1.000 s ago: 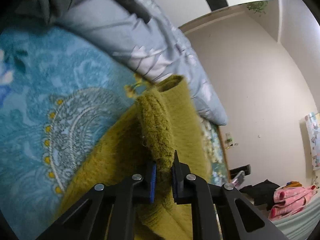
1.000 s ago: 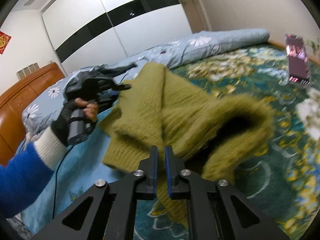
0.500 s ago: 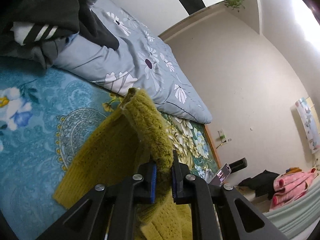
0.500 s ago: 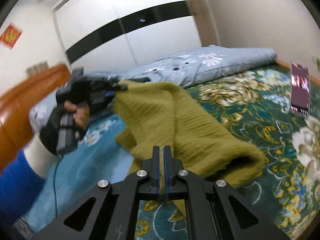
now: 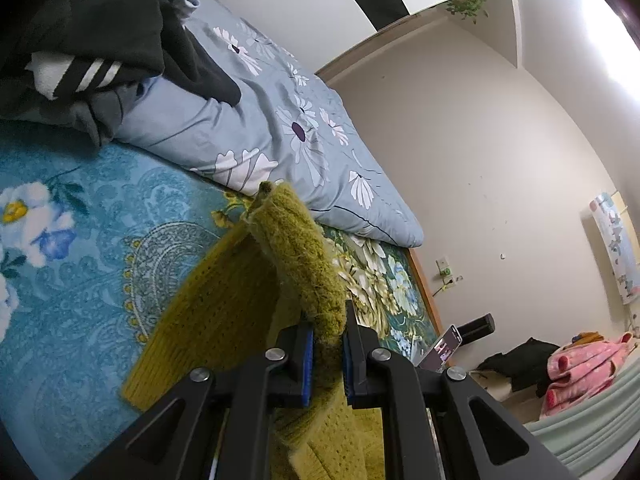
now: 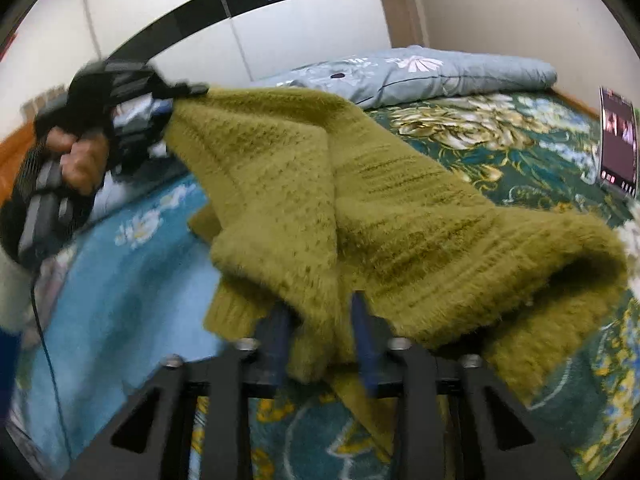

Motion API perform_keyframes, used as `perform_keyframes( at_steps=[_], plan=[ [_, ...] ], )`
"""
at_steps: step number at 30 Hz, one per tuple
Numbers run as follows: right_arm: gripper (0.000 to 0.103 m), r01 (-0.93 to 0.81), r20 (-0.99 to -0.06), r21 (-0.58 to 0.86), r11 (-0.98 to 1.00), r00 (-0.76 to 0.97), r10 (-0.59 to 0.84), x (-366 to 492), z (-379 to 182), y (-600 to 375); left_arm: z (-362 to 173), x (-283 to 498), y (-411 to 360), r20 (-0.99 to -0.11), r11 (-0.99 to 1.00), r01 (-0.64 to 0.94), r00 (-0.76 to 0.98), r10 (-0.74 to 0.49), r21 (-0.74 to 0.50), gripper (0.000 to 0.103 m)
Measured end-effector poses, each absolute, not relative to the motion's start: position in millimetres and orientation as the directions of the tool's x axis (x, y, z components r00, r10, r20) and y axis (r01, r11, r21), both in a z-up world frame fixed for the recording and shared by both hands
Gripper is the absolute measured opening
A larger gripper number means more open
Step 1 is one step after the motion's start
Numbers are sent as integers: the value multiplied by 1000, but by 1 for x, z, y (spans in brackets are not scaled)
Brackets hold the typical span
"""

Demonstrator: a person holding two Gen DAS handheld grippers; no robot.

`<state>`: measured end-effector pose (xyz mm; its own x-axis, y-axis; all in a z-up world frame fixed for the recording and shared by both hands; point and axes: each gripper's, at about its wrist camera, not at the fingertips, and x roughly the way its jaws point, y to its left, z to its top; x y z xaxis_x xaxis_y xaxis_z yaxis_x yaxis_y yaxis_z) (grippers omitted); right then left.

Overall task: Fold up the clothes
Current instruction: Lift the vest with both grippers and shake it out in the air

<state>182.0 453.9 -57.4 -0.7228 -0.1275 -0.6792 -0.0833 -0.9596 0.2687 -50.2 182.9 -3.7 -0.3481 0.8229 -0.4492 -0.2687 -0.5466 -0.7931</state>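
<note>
1. Blue-and-green floral bed cover (image 6: 132,280) carries the work; a pale blue duvet (image 5: 280,132) is bunched along its far side, with dark clothes (image 5: 100,40) piled on top.
2. Olive knitted sweater (image 6: 360,208) hangs between the two grippers, lifted at two points, its lower part sagging onto the bed cover.
3. Left gripper (image 5: 326,356) has its jaws closed on a thick rolled edge of the sweater, which stands up past the pads.
4. Right gripper (image 6: 322,336) has a fold of the knit between its jaws; the view is blurred, but they look clamped on it.
5. Phone (image 6: 618,140) stands propped at the far edge of the bed, well apart from the sweater.
6. To do this step well, I judge both hands should keep the held edge taut and level, so the body hangs flat without twisting, then lay it onto a bare stretch of the bed cover away from the duvet before making the fold.
</note>
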Motion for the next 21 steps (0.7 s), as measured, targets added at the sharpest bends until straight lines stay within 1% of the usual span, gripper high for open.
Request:
perform_keyframes(
  at_steps=[4, 9, 13, 15, 18, 21],
  plan=[
    [10, -107, -625, 246, -963, -777, -74, 192, -21, 464, 9, -47, 169, -418, -526, -279, -365, 832, -803, 12],
    [9, -137, -505, 131, -982, -862, 53, 208, 69, 480, 46, -36, 148, -331, -466, -319, -395, 857, -825, 12],
    [9, -149, -374, -26, -988, -915, 148, 222, 153, 467, 97, -17, 135, -241, -418, -397, -424, 873, -817, 12],
    [9, -161, -318, -89, -983, -931, 181, 229, 184, 457, 129, -2, 127, -188, -398, -447, -443, 877, -801, 12],
    [9, -183, -243, -133, -974, -947, 211, 245, 223, 448, 177, 23, 114, -112, -373, -520, -464, 879, -768, 12],
    [9, -200, -174, -150, -968, -959, 225, 263, 257, 441, 220, 52, 97, -68, -383, -582, -489, 869, -717, 12]
  ],
)
